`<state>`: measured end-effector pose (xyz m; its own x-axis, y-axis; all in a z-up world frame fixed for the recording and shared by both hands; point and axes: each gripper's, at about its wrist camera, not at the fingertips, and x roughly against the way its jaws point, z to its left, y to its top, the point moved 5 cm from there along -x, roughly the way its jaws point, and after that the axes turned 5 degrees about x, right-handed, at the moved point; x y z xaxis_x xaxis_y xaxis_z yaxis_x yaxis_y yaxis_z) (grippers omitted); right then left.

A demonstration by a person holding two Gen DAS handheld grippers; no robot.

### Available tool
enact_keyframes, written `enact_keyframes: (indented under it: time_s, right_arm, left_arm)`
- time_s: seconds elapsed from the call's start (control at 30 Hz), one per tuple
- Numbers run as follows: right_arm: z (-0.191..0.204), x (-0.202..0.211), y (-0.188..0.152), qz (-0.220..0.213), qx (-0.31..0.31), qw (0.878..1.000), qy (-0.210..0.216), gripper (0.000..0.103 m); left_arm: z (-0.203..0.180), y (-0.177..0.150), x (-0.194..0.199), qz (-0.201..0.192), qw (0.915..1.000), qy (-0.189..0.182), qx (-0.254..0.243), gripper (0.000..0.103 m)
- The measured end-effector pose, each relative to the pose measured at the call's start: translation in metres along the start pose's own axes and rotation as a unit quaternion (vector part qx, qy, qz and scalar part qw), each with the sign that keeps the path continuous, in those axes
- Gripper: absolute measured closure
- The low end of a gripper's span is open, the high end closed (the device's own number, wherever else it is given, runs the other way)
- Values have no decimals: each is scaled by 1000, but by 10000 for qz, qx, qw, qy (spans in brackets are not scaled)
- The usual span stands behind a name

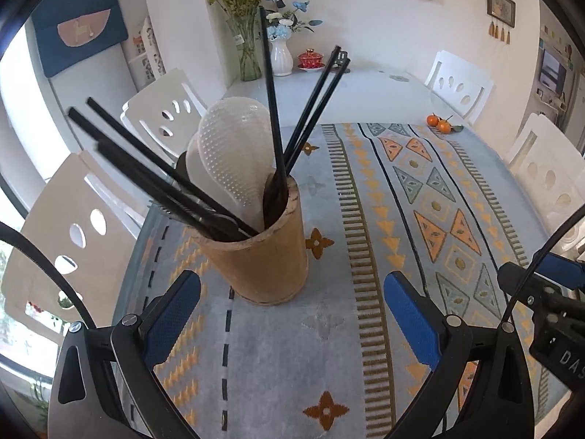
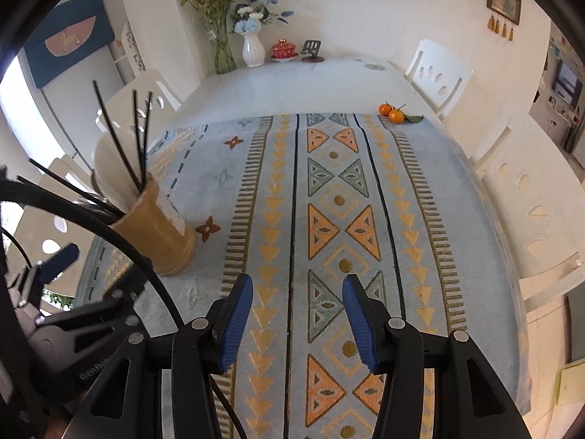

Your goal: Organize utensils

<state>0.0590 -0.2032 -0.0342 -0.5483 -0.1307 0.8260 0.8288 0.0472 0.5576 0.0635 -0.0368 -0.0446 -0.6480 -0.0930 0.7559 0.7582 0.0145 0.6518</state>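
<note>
Spanning the whole working area, the table [image 2: 329,84] carries a patterned cloth [image 2: 329,219], and on the cloth's left portion stands the wooden utensil holder [image 1: 263,252], upright, with every visible utensil already inside it. No loose utensil shows on the cloth in either view, so the task appears to be either at its close or at a check before utensils are drawn out for sorting; the frames do not settle which. Any next move would call for the left gripper [image 1: 289,325] to advance and straddle or steady the holder, which sits just ahead of its widely spread, empty fingers. The right gripper [image 2: 298,322] hovers over bare cloth, well apart from the holder, with its tongs moderately parted and gripping nothing. Within the holder, the white dimpled rice paddle [image 1: 234,153] stands tallest in bulk, and the black chopsticks [image 1: 270,106] fan outward to both sides. The left wrist view alone shows dark utensils and a metal piece lying low against the holder's rim; their type cannot be told. The right wrist view alone shows the full width of the cloth and the phone stand [image 2: 312,51] at the far edge; both views show the two oranges [image 2: 391,112].
</note>
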Motion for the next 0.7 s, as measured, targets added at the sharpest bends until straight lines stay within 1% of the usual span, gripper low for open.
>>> enact_keyframes:
  time_s: [0.07,0.23,0.33,0.47,0.53,0.63,0.7]
  right_arm:
    - [-2,-7,-3,21,21,10000,-87,54]
    - [-7,-26,-17,142,150,9995,-240,54]
    - [-10,-39,-26,265,127,9993,-220,54]
    - [-9,-57,-37,460,141,9986,-217,54]
    - [-7,-68,-42,569,163,9980,-201,54]
    - [-2,-79,-47,638,206,9976,-189,54]
    - [1,-86,-48,597,223,9979,-138,54]
  left_arm:
    - [-3,-4,-7,34,9999,129,-96,2]
    - [-12,-22,-28,293,9989,98,-347,2]
    - [-11,-32,-41,443,9983,236,-284,2]
    - [-9,-40,-56,636,9973,330,-144,2]
    - [-6,-43,-61,653,9971,359,-119,2]
    - [1,-44,-64,477,9980,409,-98,2]
    - [2,-45,-69,485,9983,316,-101,2]
